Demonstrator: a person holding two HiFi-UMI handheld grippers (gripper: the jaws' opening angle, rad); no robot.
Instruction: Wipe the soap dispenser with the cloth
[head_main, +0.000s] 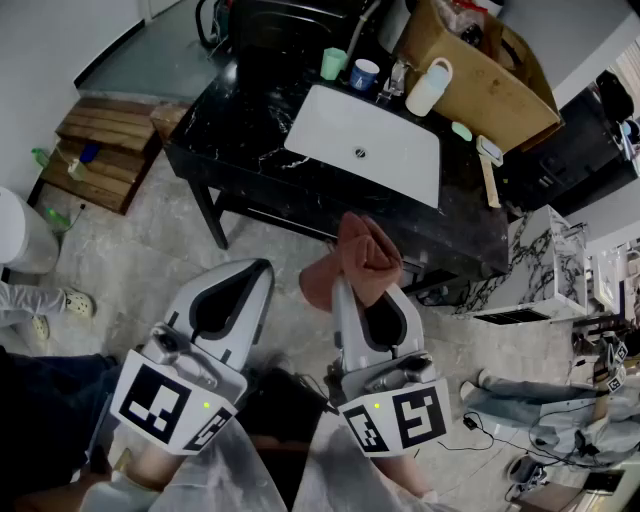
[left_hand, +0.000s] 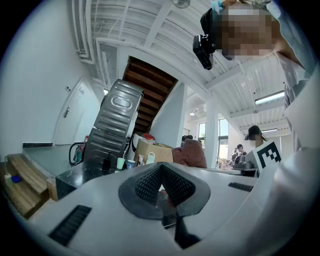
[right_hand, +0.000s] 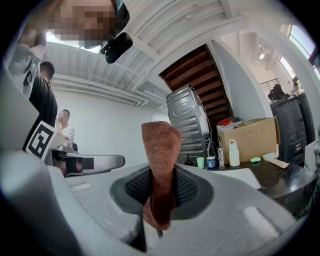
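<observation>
Right gripper (head_main: 370, 290) clenched on cloth (head_main: 365, 252); left gripper (head_main: 264, 267) closed, empty. Dispenser (head_main: 429, 88) well apart on bench (head_main: 250, 130): suggest approaching and wiping gently to avoid tipping.

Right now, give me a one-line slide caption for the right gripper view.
Right gripper shut on a brown cloth, aimed toward the white bottle on the dark sink counter.

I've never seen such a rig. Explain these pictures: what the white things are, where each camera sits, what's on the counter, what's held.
A person holds two white hand-held grippers. The head view looks down from their head: left gripper, right gripper. The other two views ride on each gripper, looking along its jaws. The right gripper is shut on a reddish-brown cloth; the left is shut and empty. Ahead, a black counter carries a white sink, two cups and a soap dispenser.
</observation>
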